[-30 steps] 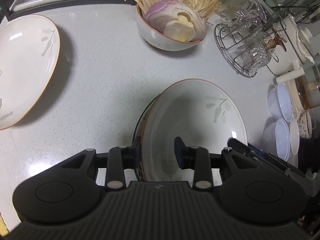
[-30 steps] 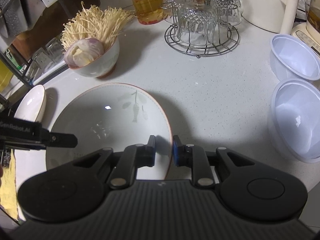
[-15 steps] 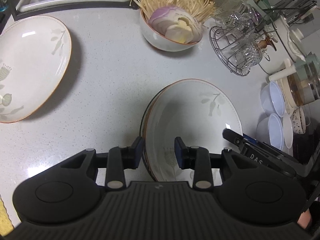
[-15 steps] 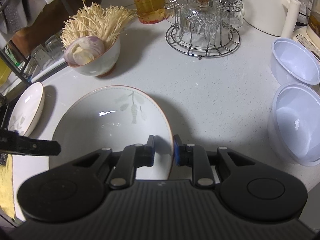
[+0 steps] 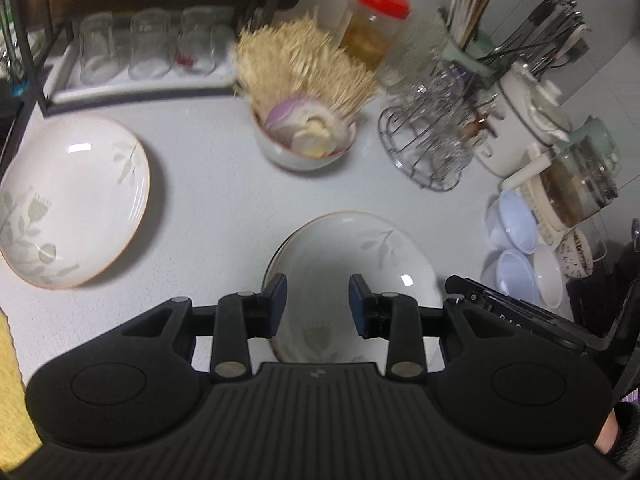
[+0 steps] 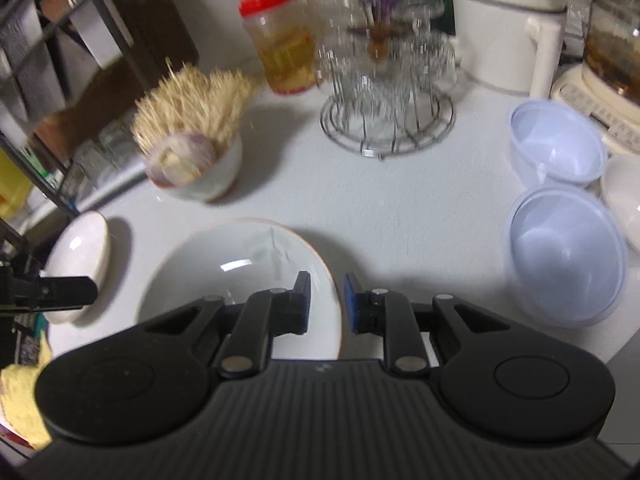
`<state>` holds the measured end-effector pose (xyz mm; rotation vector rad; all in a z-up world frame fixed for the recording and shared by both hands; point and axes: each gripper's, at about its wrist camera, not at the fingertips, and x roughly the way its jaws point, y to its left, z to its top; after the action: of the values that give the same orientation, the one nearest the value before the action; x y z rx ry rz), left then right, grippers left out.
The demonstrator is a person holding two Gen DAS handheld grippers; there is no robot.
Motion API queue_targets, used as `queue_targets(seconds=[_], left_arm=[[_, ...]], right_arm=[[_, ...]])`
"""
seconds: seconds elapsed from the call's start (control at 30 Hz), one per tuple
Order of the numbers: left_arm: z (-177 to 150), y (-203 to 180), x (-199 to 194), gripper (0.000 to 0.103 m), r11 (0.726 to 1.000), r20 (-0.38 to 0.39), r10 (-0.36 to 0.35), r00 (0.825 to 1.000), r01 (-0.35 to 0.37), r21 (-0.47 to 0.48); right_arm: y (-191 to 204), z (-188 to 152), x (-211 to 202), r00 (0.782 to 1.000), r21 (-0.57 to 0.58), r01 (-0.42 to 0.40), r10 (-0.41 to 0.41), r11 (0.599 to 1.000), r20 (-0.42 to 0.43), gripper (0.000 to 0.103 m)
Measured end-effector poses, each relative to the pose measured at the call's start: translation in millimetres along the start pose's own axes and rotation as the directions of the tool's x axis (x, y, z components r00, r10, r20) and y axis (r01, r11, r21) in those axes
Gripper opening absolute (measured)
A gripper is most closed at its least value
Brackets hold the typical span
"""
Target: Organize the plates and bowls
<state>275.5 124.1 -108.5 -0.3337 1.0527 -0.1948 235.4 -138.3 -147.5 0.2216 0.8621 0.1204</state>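
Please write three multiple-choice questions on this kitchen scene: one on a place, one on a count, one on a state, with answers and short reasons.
1. The lone flowered plate lies: A) left of the mushroom bowl B) on the floor C) in a sink.
2. Bluish plastic bowls in the right wrist view: A) one B) two C) four.
3. The plate stack is: A) broken B) upside down C) held by left gripper and right gripper.
Answers: 1 A, it sits farther left; 2 B, two stand together at the right; 3 C, its rims sit between their fingers.
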Motion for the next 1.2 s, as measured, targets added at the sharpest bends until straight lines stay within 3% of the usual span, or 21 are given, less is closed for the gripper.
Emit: queue_targets(seconds=[0.27,0.6,0.87,1.1,1.2], left_arm=[[-1.1,-27.3,-49.0,0.038,0.997,0.093,-0.039,0.995,0.033,0.071],[-22.0,-40.0,-97.8,0.038,0.99,0.16,-0.068,0.985,0.046,0.136],[-42.2,-35.9,-111.5,0.038,0.981,0.146,-0.07,0.987,0.042,0.19],[-54.7,-46.5,-127.3,0.038,0.984,0.199,-0.028,0.98,-0.008,0.178],[-64.0,-55.6,-124.5,0.038,0.992,0.202,-0.023,0.979,-0.004,0.129]], right_arm=[[10.9,13.8,-66.0,0.991,-0.017,-0.038,0.04,0.999,0.129,0.022],[29.3,-2.0,-135.5,0.971,-0.046,-0.044,0.054,0.998,0.233,0.022],[42.7,-21.6,-168.7,0.968,-0.01,-0.03,0.031,1.0,0.248,0.022],[33.5,-29.2,-182.5,0.956,-0.067,-0.048,0.065,0.997,0.286,0.022],[21.7,-31.2,-182.9,0.957,-0.084,-0.06,0.081,0.995,0.277,0.022]])
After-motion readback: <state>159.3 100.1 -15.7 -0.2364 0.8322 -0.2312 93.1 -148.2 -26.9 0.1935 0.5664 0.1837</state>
